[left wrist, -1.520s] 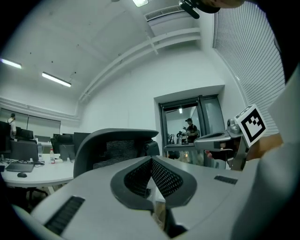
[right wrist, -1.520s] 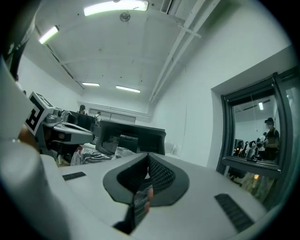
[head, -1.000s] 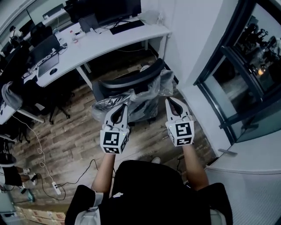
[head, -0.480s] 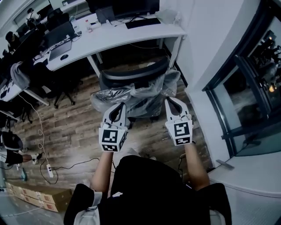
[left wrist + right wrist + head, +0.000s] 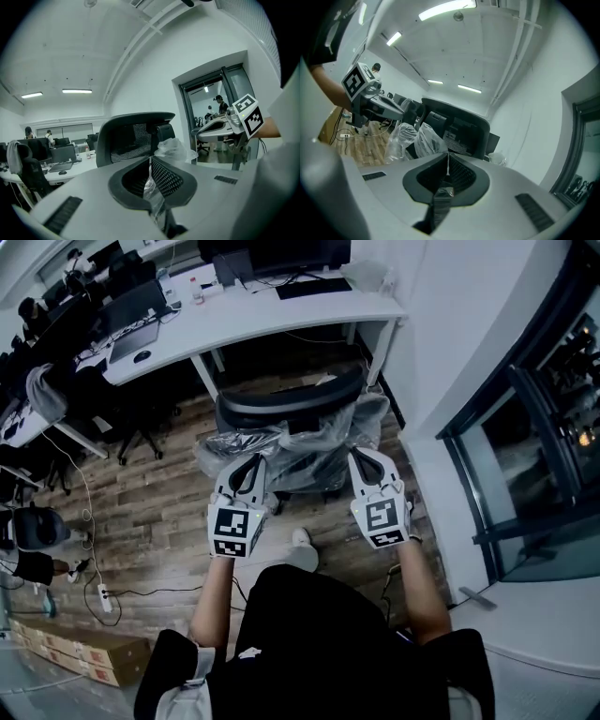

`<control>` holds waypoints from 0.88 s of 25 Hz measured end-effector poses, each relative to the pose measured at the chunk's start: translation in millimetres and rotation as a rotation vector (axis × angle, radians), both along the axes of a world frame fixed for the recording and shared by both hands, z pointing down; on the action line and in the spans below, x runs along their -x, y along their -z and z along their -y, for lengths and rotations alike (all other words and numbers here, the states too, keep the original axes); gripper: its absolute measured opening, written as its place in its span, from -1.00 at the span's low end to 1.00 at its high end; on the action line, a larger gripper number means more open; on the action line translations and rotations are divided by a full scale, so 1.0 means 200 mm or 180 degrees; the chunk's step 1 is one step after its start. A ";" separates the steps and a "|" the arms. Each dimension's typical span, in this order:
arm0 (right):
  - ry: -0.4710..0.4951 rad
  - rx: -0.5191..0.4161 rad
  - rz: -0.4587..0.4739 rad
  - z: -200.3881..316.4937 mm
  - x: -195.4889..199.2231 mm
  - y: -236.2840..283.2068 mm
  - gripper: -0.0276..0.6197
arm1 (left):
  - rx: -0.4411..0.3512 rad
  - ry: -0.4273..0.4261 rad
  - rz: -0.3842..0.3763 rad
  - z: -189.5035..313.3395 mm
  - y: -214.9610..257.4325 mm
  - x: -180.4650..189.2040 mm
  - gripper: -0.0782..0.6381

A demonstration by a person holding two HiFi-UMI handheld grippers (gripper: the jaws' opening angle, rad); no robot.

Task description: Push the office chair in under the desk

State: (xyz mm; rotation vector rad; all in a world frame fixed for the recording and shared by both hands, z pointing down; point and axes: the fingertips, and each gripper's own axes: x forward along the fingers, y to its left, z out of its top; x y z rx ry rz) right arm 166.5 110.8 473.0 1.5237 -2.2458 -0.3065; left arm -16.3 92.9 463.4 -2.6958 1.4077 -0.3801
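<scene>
A: Can't see the chair (image 5: 286,404) seat or most of its base from above, with both buried under plastic wrap (image 5: 234,451).
B: Agreed. Can't judge contact between it and the left gripper (image 5: 256,459) or right gripper (image 5: 359,455). Also losing the monitor (image 5: 272,251) past the top edge.

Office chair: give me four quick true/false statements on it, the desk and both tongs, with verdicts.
1. The black mesh-back office chair is wrapped in clear plastic film. True.
2. The chair is tucked fully under the white desk. False: it stands out in front of the desk, on the wooden floor.
3. The left tongs are wide open. False: they are shut, pinching the film.
4. The right tongs are shut on the film. True.
</scene>
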 end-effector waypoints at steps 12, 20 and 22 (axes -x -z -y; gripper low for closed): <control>0.0325 0.0134 -0.0485 0.30 0.03 -0.09 -0.83 | -0.0006 -0.0126 0.0655 0.24 -0.14 -0.07 -0.49; 0.0632 0.0227 -0.1099 0.44 0.02 -0.18 -0.25 | -0.0044 -0.0351 0.1312 0.34 -0.21 -0.15 0.03; 0.0721 0.0237 -0.1223 0.47 0.04 -0.21 -0.10 | -0.0068 -0.0374 0.1440 0.36 -0.24 -0.15 0.10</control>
